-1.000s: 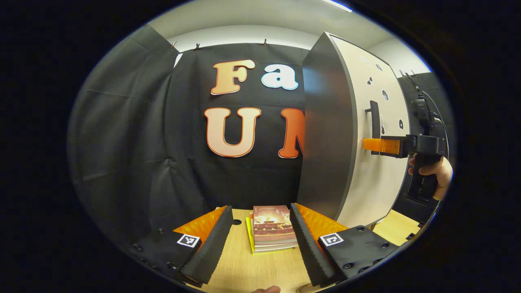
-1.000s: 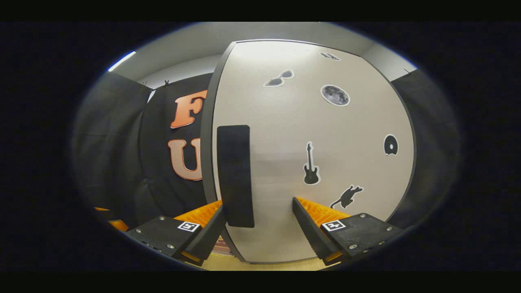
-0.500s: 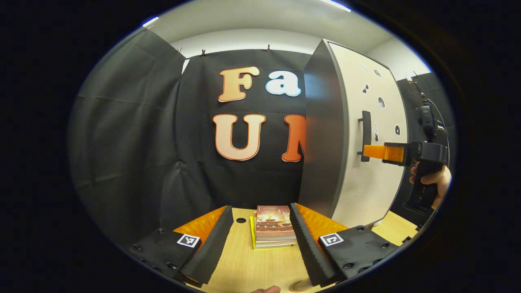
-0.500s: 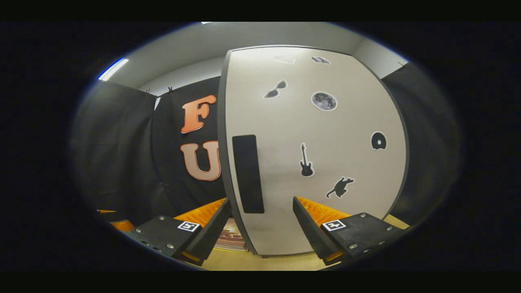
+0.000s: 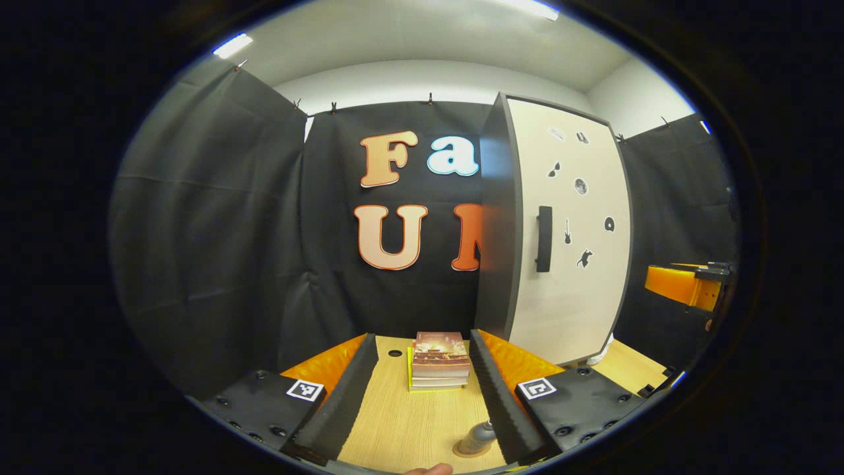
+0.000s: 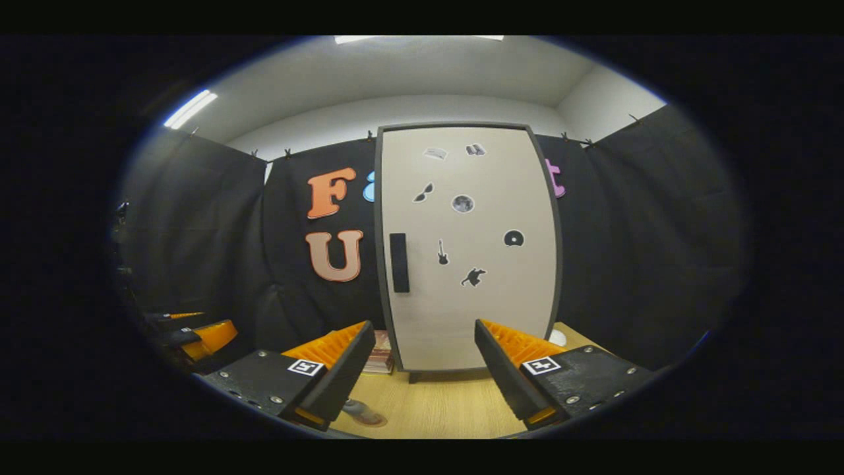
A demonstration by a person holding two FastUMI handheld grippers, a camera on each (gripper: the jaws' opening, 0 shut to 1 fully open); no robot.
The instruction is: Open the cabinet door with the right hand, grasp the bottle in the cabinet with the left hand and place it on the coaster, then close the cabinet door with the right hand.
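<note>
- Our right gripper (image 6: 419, 359) hangs with its fingers spread, nothing between them.
- The pale cabinet door (image 6: 469, 251) we see shut, its dark upright handle (image 6: 399, 262) near the left edge.

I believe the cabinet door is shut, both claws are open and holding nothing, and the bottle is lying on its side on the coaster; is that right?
One detail is off: the bottle stands upright on the coaster, as the left gripper view shows. The rest holds: the cabinet door is shut, and the left claw and right claw are open and hold nothing.
</note>
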